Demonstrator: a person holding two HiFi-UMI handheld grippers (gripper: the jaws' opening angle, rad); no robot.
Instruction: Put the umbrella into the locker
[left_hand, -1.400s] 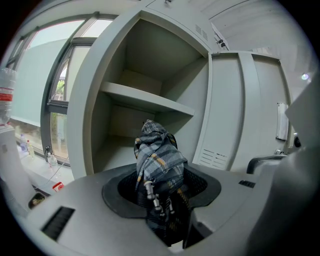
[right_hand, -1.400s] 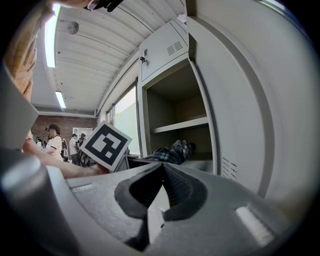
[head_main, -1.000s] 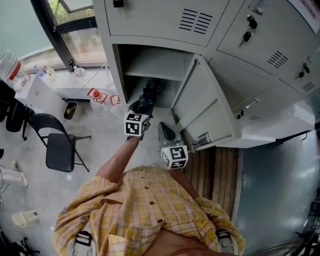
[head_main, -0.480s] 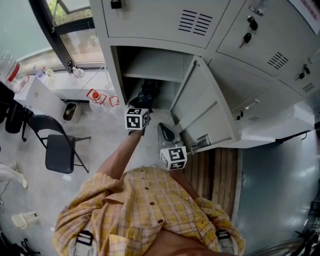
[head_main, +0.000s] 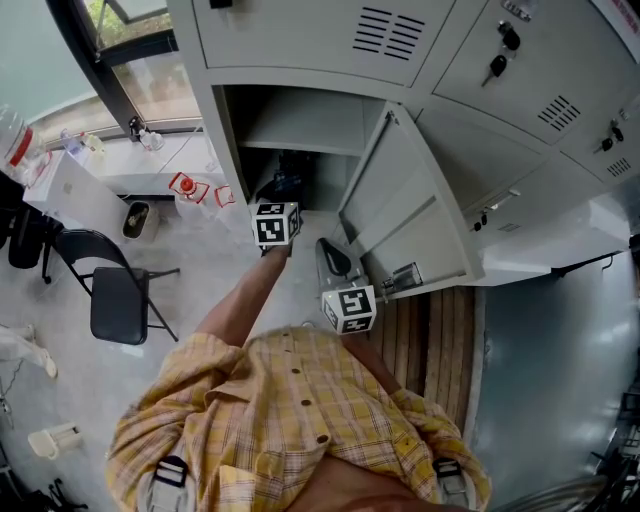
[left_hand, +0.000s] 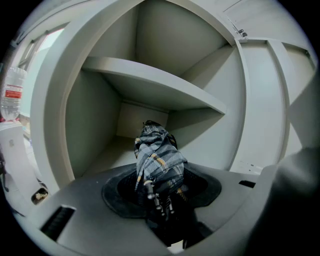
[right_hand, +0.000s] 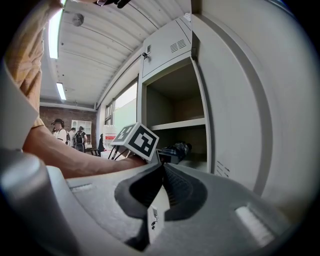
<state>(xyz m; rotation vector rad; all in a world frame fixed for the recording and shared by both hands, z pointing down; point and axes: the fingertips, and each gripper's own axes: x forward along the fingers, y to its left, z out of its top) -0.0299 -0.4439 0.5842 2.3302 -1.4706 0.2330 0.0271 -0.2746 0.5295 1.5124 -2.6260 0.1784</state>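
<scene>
A folded plaid umbrella (left_hand: 157, 157) is clamped in my left gripper (left_hand: 161, 194), its tip pointing into the lower compartment of the open grey locker (left_hand: 95, 145), under the shelf (left_hand: 150, 82). In the head view the left gripper (head_main: 280, 203) is at the locker's mouth and the umbrella (head_main: 289, 182) reaches inside. My right gripper (head_main: 335, 262) hangs just outside, beside the open locker door (head_main: 400, 200), with its jaws together and nothing between them. The right gripper view shows the right gripper (right_hand: 161, 170), the umbrella (right_hand: 176, 149) and the door (right_hand: 235, 100) close on the right.
A black folding chair (head_main: 115, 295) stands on the floor to the left. A white ledge (head_main: 90, 175) by the window holds bottles. Wooden slats (head_main: 430, 330) lie under the door. Closed lockers (head_main: 540, 90) fill the right. People (right_hand: 60, 132) stand far off.
My left gripper has carried the umbrella farther toward and into the locker opening. The right gripper has stayed where it was.
</scene>
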